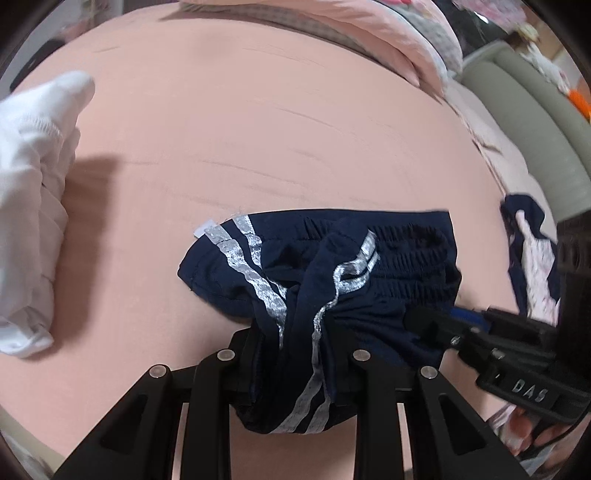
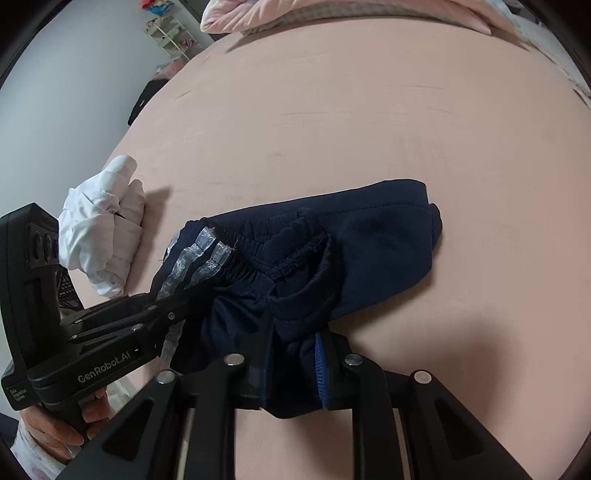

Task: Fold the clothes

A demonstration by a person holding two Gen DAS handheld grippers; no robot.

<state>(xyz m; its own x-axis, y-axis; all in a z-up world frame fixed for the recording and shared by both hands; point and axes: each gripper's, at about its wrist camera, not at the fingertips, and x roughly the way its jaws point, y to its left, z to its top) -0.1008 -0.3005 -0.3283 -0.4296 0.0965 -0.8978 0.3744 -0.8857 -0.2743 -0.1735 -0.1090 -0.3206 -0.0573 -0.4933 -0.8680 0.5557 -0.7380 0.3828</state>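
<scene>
A pair of navy shorts (image 1: 369, 266) with silver side stripes lies bunched on the pink bed sheet (image 1: 258, 129), its near part lifted. My left gripper (image 1: 295, 343) is shut on the striped side, with cloth pinched between its fingers. From the right, my right gripper (image 1: 417, 319) comes in and is shut on the waistband side. In the right wrist view the shorts (image 2: 376, 236) hang from my right gripper (image 2: 295, 350), cloth squeezed against its blue pad. My left gripper (image 2: 184, 302) bites the striped edge at the left.
A crumpled white garment (image 1: 29, 184) (image 2: 99, 229) lies at the sheet's left side. A navy-and-pink garment (image 1: 532, 251) sits at the right edge. A pink quilt (image 1: 388, 33) is heaped at the far end. A hand (image 2: 55, 432) holds the left gripper's handle.
</scene>
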